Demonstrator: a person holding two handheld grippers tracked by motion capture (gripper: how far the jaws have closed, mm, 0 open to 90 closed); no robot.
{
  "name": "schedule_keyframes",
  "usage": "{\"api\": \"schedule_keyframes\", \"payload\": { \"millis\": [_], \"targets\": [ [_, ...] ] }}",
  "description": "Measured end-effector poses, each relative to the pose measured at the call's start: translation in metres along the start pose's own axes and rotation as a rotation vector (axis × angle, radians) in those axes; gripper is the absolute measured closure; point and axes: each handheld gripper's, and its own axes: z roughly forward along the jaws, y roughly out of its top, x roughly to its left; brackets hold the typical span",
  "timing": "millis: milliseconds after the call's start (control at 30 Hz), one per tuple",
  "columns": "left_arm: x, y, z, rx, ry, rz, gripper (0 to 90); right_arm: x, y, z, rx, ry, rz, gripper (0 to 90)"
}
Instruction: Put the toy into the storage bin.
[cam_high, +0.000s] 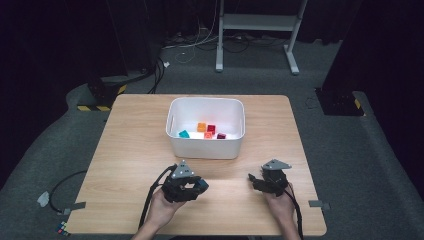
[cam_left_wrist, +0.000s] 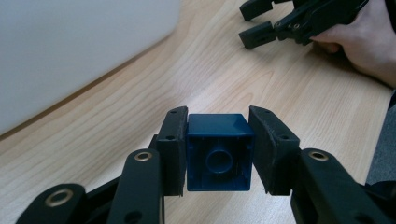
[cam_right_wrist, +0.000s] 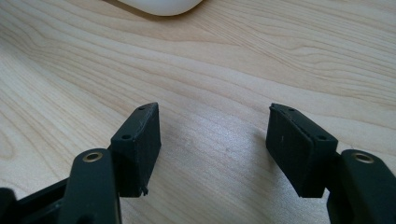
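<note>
My left gripper (cam_left_wrist: 219, 123) is shut on a dark blue toy brick (cam_left_wrist: 219, 156), whose hollow underside faces the camera. In the high view the left gripper (cam_high: 202, 184) sits near the table's front edge, left of centre, with the blue brick (cam_high: 202, 184) at its tip. The white bin (cam_high: 206, 145) stands beyond it at mid-table and holds several small bricks: a teal one (cam_high: 184, 134), an orange one (cam_high: 201, 127) and red ones (cam_high: 211, 129). My right gripper (cam_right_wrist: 212, 126) stands open over bare wood with nothing between its jaws; the high view shows the right gripper (cam_high: 254, 180) at the front right.
The wooden table (cam_high: 135, 150) has bare surface around the bin. The white bin's wall (cam_left_wrist: 70, 51) fills the upper left of the left gripper view, and the other hand with its gripper (cam_left_wrist: 299, 21) is at the upper right. Cables trail off the front edge.
</note>
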Motion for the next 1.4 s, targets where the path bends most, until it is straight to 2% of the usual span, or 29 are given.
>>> {"api": "schedule_keyframes", "payload": {
  "millis": [267,433,800,1167,1400],
  "targets": [
    [0.003,0.012,-0.011,-0.016,-0.019,0.001,58.7,0.000,0.000,0.000,0.001,0.000,0.002,35.3],
    [0.006,0.016,-0.016,-0.022,-0.033,-0.016,58.6,0.000,0.000,0.000,0.000,0.000,0.000,35.3],
    [0.017,0.025,-0.029,-0.053,-0.043,-0.048,58.7,0.000,0.000,0.000,0.001,0.000,0.003,35.3],
    [0.028,0.041,-0.042,-0.059,-0.040,-0.051,58.7,0.000,0.000,0.000,0.000,0.000,0.000,35.3],
    [0.034,0.049,-0.051,-0.079,-0.044,-0.062,58.7,0.000,0.000,0.000,0.001,0.000,0.002,35.4]
  ]
}}
